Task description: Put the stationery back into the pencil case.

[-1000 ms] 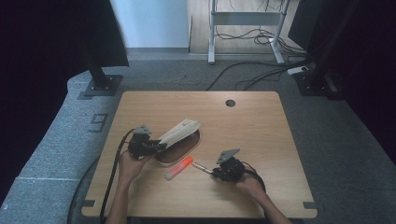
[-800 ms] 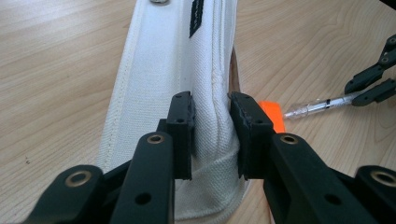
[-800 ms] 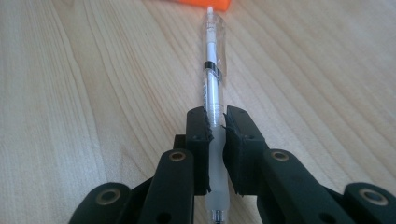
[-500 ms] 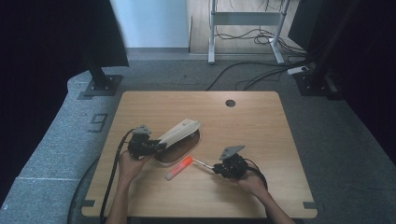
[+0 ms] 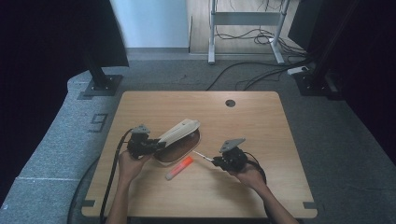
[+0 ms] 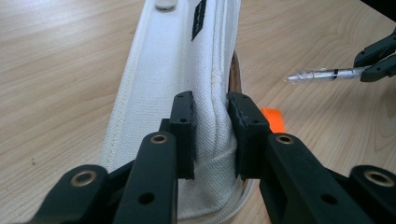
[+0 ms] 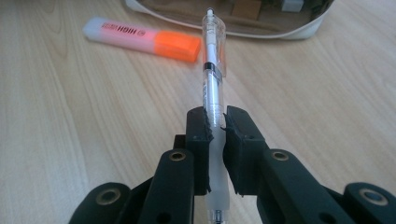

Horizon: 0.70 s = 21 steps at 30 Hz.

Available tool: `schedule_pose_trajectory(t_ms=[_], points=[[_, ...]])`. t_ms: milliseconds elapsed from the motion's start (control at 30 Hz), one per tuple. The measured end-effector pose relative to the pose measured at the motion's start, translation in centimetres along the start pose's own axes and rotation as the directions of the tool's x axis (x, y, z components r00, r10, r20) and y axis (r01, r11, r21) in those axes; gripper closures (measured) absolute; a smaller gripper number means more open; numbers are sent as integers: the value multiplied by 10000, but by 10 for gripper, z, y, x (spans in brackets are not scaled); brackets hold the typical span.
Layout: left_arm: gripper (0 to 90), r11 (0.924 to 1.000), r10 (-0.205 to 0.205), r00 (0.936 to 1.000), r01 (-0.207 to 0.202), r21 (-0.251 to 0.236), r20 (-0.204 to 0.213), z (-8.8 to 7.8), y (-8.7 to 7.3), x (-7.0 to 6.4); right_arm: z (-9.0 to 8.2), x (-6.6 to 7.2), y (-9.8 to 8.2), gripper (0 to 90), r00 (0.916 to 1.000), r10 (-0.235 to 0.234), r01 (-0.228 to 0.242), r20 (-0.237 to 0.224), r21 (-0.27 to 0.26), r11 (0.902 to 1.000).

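Since the earlier high view, the right gripper [image 5: 215, 160] has been carried a little to the right and nearer, away from the orange highlighter with a translucent white cap [image 5: 179, 168], which has stayed where it lay on the table. The left black two-jaw gripper [image 5: 154, 145] is held at the left of the light wooden rectangular table [image 5: 261, 121], and its jaws are closed narrowly on the raised flap of the cream canvas pencil case [image 5: 180, 131], the fabric being pinched between the pads [image 6: 183, 126] in the left gripper view. The case is seen open, its brown inside facing the right gripper. Just near of the case the highlighter is laid, at an angle. To the right, a clear plastic pen with a black band [image 7: 213, 79] is clamped between the right gripper's jaws, its tip pointed towards the case and held above the table, short of the opening. A round dark cable hole [image 5: 230, 103] is set in the far part of the table. Grey carpet [image 5: 56, 140] with a "9" marked on it [image 5: 98, 122] surrounds the table; cables and a metal desk frame [image 5: 247, 28] are seen beyond. The case's contents are too blurred to be made out, and the person's forearms are cut off at the near edge.
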<state>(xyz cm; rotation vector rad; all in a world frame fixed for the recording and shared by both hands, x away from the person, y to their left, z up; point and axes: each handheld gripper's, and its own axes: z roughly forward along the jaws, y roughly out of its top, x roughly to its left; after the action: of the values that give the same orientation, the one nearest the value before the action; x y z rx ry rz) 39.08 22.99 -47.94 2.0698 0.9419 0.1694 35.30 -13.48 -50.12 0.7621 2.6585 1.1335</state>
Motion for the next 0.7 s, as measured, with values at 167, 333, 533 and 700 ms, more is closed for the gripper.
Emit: schedule_pose_trajectory(t_ms=[167,333,533,700], points=[[735,10000,10,10000,-10,-69,-57,-1,0,0,2,-3,6,783,9999,-49,49,108,-35,10000],[738,9999,34,9999,-35,-120,-110,-2,0,-1,7,-8,14,783,9998,-73,73,171,-5,10000],[738,9999,93,9999,-94,-99,-102,-2,0,-1,16,-11,25,783,9998,-86,85,193,95,9999],[737,9999,123,9999,-124,-103,-101,-3,0,-1,27,-14,35,783,9998,-125,122,163,191,9997]])
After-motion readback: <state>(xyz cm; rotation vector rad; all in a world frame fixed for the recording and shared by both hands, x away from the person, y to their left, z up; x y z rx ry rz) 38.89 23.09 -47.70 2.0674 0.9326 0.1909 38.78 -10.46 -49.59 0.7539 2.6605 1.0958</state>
